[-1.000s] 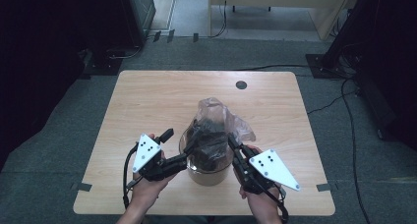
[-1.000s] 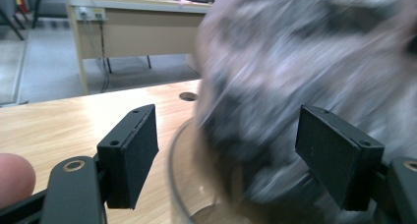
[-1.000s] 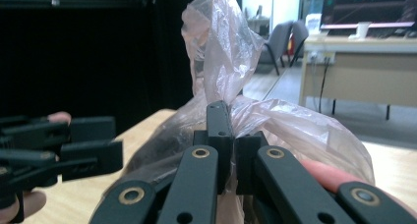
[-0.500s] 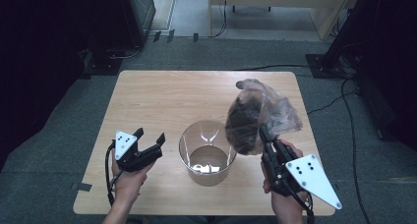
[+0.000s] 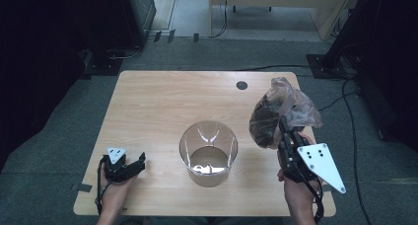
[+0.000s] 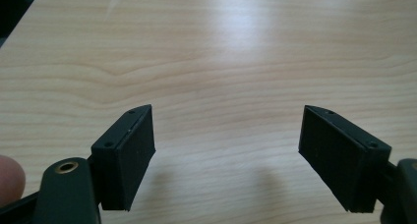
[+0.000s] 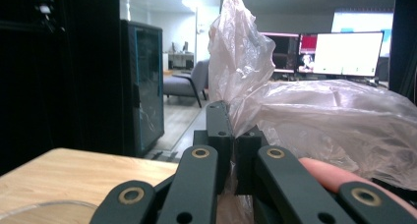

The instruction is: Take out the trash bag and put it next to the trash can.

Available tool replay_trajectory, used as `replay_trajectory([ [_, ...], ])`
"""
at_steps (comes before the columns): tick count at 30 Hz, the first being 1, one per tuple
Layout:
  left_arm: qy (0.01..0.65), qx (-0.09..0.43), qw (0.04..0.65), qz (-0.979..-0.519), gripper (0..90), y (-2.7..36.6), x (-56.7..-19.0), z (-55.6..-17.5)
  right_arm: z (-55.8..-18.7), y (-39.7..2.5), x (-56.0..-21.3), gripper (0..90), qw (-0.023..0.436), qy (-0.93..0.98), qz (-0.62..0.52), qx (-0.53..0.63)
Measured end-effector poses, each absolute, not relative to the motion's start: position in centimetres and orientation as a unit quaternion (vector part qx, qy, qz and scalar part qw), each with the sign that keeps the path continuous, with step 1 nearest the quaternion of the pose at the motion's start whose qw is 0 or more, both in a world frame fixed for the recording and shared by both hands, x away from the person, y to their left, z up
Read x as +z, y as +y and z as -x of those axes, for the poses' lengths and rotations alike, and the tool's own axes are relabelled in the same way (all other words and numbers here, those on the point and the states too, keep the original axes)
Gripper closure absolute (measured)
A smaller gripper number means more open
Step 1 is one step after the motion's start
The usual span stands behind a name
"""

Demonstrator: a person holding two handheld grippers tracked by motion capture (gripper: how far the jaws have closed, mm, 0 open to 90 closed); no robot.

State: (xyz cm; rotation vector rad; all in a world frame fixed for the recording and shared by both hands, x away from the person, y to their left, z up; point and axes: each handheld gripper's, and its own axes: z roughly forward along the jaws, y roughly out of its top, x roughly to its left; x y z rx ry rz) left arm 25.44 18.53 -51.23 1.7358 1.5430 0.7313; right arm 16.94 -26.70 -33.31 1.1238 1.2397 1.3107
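Now your right hand-held gripper [image 5: 284,125] pinches the plastic bag [image 5: 282,112] above the desk [image 5: 148,106]; your left hand-held gripper [image 5: 138,162] gapes wide, empty.

A: bag status?
B: plastic bag [image 5: 281,114] is thin, translucent, crinkled, with dark contents bulging in its lower part. It is off the table, held up over the right edge, its loose top bunched and standing upward.
A: grip?
B: right gripper [image 5: 285,131] has its jaws pinched together on the film near the neck; the right gripper view shows the plastic bag [image 7: 314,116] billowing up and to the right of the clamped jaws.
A: bin?
B: clear round bin [image 5: 208,152] is upright near the table's middle front, open-topped, well apart from the bag. Small pale bits lie on its bottom.
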Motion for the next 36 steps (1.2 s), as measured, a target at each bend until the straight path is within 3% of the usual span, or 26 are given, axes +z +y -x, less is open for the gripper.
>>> replay_trajectory([
  [17,0.610,0.276,0.307,-0.676,18.9,21.8,-52.2,-24.8,-21.5,-27.3,-38.9,90.0,0.442,0.547,-0.508,0.497],
  [29,0.607,0.275,0.308,-0.679,18.9,21.9,-52.2,-24.9,-22.9,-25.0,-42.1,89.0,0.348,0.599,-0.475,0.543],
  [33,0.606,0.274,0.309,-0.679,18.9,21.9,-52.2,-24.9,-23.4,-24.7,-42.8,82.6,0.309,0.631,-0.465,0.539],
  [34,0.606,0.274,0.309,-0.680,18.9,21.9,-52.2,-25.0,-23.7,-25.0,-43.1,74.0,0.290,0.636,-0.472,0.537],
  [35,0.606,0.274,0.309,-0.680,18.9,21.9,-52.2,-25.0,-23.7,-25.0,-43.1,74.0,0.290,0.636,-0.472,0.537],
  [36,0.606,0.274,0.309,-0.680,18.9,21.9,-52.2,-25.0,-23.9,-25.6,-43.1,65.0,0.267,0.635,-0.482,0.541],
])
